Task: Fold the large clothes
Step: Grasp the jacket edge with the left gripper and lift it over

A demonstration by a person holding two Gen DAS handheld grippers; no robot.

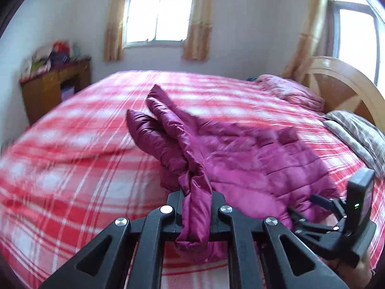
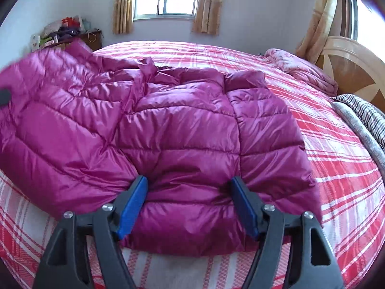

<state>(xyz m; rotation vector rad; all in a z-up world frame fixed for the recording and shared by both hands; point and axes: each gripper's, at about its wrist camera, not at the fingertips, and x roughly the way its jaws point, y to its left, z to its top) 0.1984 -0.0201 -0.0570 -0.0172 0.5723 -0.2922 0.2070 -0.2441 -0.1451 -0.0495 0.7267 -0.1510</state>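
Observation:
A magenta quilted down jacket (image 2: 168,125) lies spread on the bed with the red and white plaid cover (image 2: 336,168). My left gripper (image 1: 196,197) is shut on a bunched edge of the jacket (image 1: 252,163) and lifts it off the bed; the sleeves trail toward the far side. My right gripper (image 2: 189,185) is open, its blue pads on either side of the jacket's near hem, with fabric between the fingers. The right gripper also shows at the lower right of the left wrist view (image 1: 320,207).
A wooden headboard (image 2: 356,72) stands at the right, with a pink folded blanket (image 2: 305,69) and a striped pillow (image 2: 365,113) beside it. A wooden cabinet (image 1: 53,86) with clutter stands at the back left. Curtained windows (image 1: 158,14) are behind the bed.

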